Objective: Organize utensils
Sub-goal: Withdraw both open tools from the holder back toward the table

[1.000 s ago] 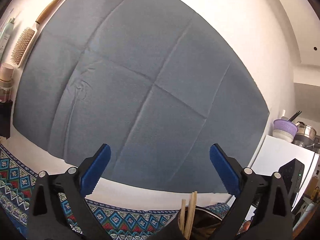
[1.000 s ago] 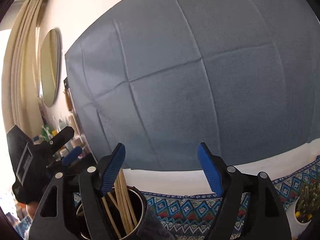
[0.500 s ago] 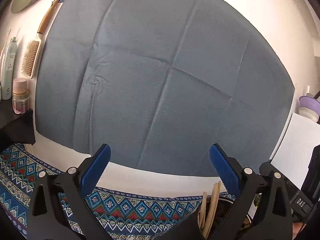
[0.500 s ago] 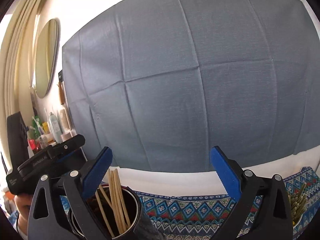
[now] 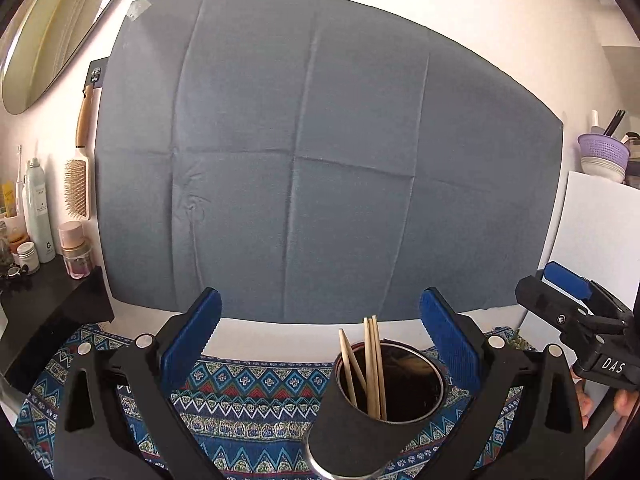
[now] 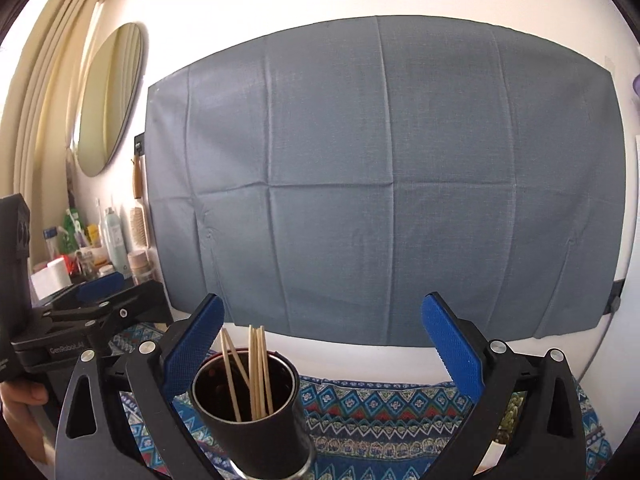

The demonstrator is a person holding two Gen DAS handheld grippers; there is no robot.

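Taking the dark cylindrical metal-rimmed cup point(image 5: 384, 396) as the landmark: in the left wrist view, far to its left, a black shelf point(image 5: 48, 300) carries bottles and jars, with a wooden-handled hairbrush point(image 5: 80, 160) hanging on the wall above and a round mirror point(image 5: 44, 28) higher still. The left gripper point(image 5: 320, 340) has its blue-padded jaws spread wide and empty, the cup sitting low between them, nearer the right-hand finger. Thin pale wooden chopsticks point(image 5: 370, 364) stand in the cup, leaning against its near-left wall. Behind it hangs a creased grey-blue cloth point(image 5: 320, 180); beneath it lies a blue patterned tablecloth point(image 5: 248, 392). Only this view shows, far to the cup's right, a lilac colander point(image 5: 604, 148) on a white cabinet. The right wrist view alone shows cream curtains point(image 6: 36, 100) far to the left; there the cup point(image 6: 248, 400) sits beside the left-hand finger of the right gripper point(image 6: 324, 340), equally wide open and holding nothing.
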